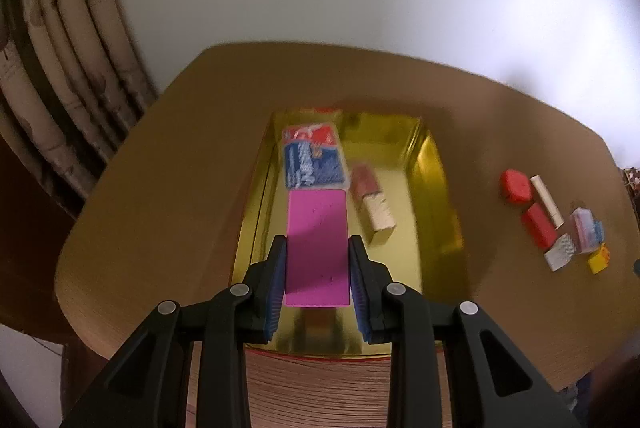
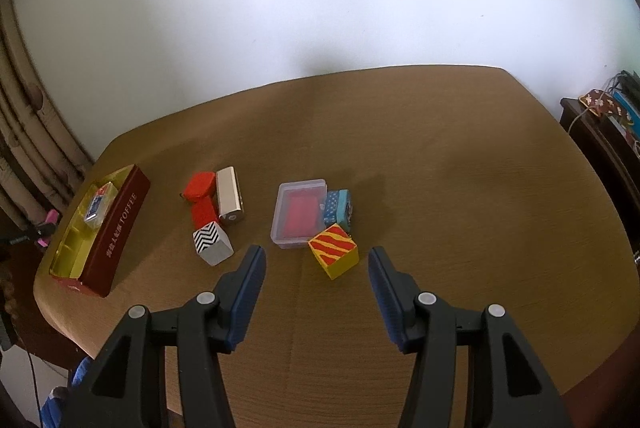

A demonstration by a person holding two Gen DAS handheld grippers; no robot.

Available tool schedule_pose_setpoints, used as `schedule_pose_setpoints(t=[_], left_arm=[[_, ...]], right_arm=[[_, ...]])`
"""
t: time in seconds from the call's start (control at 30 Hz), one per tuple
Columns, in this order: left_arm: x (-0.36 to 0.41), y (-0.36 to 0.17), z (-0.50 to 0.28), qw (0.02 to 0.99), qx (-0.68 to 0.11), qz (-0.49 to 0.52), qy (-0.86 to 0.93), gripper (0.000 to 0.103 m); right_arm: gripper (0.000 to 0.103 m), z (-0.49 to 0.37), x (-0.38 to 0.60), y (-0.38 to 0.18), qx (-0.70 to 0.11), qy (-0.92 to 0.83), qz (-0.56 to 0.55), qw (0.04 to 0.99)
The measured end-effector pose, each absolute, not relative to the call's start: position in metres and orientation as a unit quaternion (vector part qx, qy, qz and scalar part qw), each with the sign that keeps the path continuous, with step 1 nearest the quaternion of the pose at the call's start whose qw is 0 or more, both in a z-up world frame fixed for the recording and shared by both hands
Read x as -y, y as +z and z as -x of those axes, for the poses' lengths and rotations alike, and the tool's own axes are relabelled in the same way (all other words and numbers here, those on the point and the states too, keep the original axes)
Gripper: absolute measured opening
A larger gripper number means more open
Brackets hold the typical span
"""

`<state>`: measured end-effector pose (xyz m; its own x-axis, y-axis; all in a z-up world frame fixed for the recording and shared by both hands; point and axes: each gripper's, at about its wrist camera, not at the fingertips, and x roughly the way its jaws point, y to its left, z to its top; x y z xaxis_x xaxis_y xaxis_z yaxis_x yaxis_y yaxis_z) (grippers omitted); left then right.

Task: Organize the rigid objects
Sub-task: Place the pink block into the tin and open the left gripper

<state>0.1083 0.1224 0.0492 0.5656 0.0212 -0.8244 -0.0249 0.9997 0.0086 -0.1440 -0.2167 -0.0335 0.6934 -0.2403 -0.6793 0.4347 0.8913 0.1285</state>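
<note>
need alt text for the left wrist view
The left tool grips a pink block over a gold-lined box on a brown table. A card pack already lies inside; small blocks sit far right.

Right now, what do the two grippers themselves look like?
Both match: the left gripper and right gripper are matte black plastic linkages with triangular cut-outs and round silver pivot pins. Each finger carries a blue ribbed pad. No cables, markings or sleeves show on either.
</note>
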Motion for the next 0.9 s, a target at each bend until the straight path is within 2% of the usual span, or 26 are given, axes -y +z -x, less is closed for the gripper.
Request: schedule_pose_setpoints(t=[0.4, 0.77, 0.87, 0.9], left_arm=[[-0.128, -0.009, -0.117, 0.858, -0.512, -0.014, 0.039, 0.026], [-0.125, -0.033, -0.118, 0.844, -0.531, -0.035, 0.059, 0.027], [-0.125, -0.033, -0.118, 0.845, -0.531, -0.037, 0.059, 0.033], [-0.125, -0.032, -0.117, 0.847, -0.527, -0.036, 0.057, 0.044]], right_arm=[[0.055, 0.139, 0.214, -0.044, -0.362, -0.186, -0.131, 0.904], [0.055, 0.133, 0.219, -0.051, -0.377, -0.19, -0.128, 0.898], [0.055, 0.132, 0.222, -0.053, -0.38, -0.193, -0.122, 0.896], [0.055, 0.132, 0.223, -0.055, -0.381, -0.194, -0.12, 0.896]])
